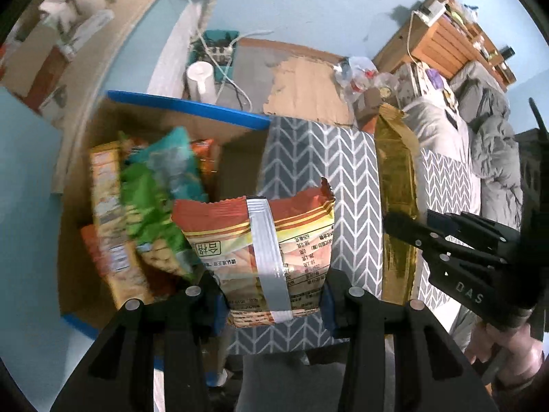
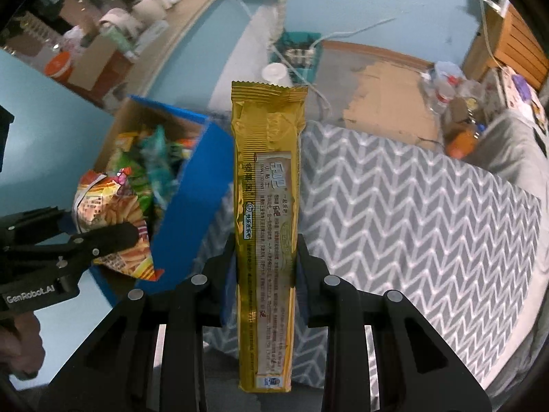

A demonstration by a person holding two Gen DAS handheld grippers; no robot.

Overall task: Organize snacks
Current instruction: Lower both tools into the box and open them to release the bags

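My left gripper (image 1: 272, 295) is shut on an orange snack bag (image 1: 260, 240) with a silver seam, held above the grey chevron cloth (image 1: 319, 151). Beside it to the left stands a blue-edged cardboard box (image 1: 178, 103) with several snack packs inside. My right gripper (image 2: 266, 267) is shut on a long gold snack pack (image 2: 266, 185), held upright over the chevron cloth (image 2: 411, 199). In the left wrist view the gold pack (image 1: 398, 178) and the right gripper (image 1: 408, 230) show at the right. In the right wrist view the left gripper (image 2: 113, 237) holds the orange bag (image 2: 113, 206) by the blue box (image 2: 202, 171).
A white cylinder (image 1: 202, 79) and a teal bin with a power strip (image 1: 219, 48) sit behind the box. Plastic bottles and clutter (image 2: 449, 86) lie at the cloth's far corner. A wooden shelf (image 1: 442, 31) and grey bedding (image 1: 487, 130) are to the right. A hand (image 2: 20, 343) grips the left tool.
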